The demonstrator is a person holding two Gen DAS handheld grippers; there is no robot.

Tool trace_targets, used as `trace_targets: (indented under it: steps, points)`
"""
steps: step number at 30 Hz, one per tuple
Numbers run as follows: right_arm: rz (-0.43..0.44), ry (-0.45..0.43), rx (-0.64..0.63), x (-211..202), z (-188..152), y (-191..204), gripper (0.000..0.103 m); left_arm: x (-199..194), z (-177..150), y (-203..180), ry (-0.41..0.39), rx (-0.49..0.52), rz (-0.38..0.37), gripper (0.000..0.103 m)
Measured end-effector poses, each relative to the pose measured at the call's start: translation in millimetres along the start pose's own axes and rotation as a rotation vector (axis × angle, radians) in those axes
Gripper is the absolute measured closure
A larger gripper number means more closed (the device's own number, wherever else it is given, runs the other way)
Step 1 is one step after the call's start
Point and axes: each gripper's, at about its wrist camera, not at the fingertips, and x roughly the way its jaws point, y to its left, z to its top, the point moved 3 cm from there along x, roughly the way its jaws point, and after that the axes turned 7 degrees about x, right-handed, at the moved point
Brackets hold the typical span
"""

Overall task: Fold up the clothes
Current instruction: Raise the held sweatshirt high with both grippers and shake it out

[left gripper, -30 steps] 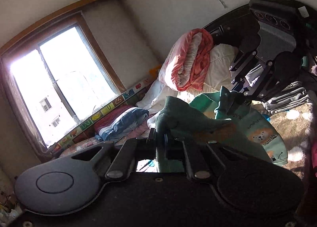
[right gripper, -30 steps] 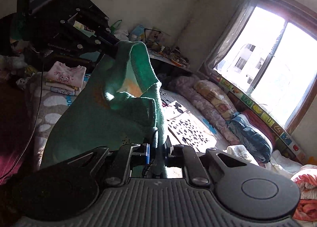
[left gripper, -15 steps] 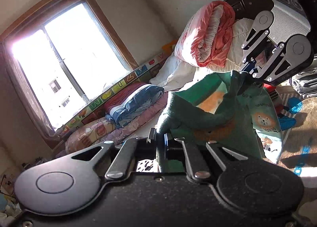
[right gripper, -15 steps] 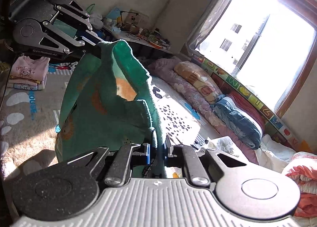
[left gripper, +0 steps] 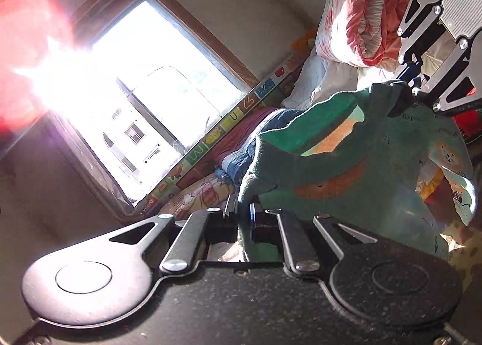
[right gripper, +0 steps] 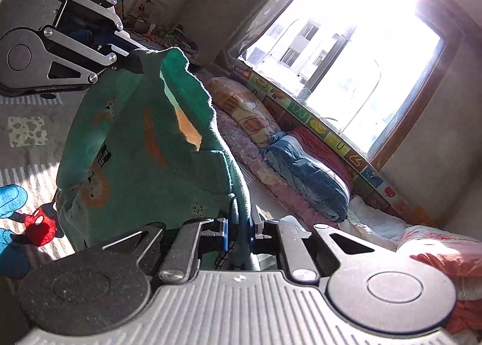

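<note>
**Green garment held up between both tools**

The left tool (left gripper: 243, 213) is clamped narrow on one edge of the green garment (left gripper: 346, 164), and the right tool (right gripper: 240, 226) pinches another edge. The cloth hangs in the air between them, above the patterned rug (right gripper: 27, 131), with folded bedding (right gripper: 304, 176) beneath the bright window (right gripper: 355, 44).

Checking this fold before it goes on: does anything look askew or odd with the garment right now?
Yes. The green garment hangs bunched and twisted in the air between the left claw and the right claw, both shut on its edges. It sags unevenly rather than spreading flat. No damage shows.
</note>
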Motion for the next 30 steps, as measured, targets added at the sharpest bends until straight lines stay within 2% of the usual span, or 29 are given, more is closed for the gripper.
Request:
trace_targets:
  steps: [2, 7, 14, 21, 26, 30]
  points:
    - [-0.013, 0.001, -0.036, 6.8, -8.9, 9.2, 0.090, 2.6, -10.2, -11.3, 0.003, 0.019, 0.008, 0.096]
    - [0.063, 0.058, -0.171, 7.1, -57.0, 56.5, 0.090, -21.4, -50.8, -55.5, 0.010, 0.062, -0.089, 0.096]
    - [0.180, 0.091, -0.313, -42.7, -121.3, 128.2, 0.090, -100.1, -99.7, -110.3, 0.005, 0.148, -0.220, 0.096]
    - [0.241, 0.141, -0.407, -87.2, -181.0, 203.0, 0.090, -160.6, -135.5, -172.9, 0.032, 0.234, -0.332, 0.096]
    - [0.275, 0.172, -0.421, -112.4, -216.2, 245.5, 0.090, -195.3, -159.5, -210.0, 0.056, 0.298, -0.381, 0.097]
    - [0.271, 0.168, -0.447, -132.4, -231.2, 267.2, 0.090, -218.8, -179.5, -234.9, 0.064, 0.381, -0.387, 0.097]
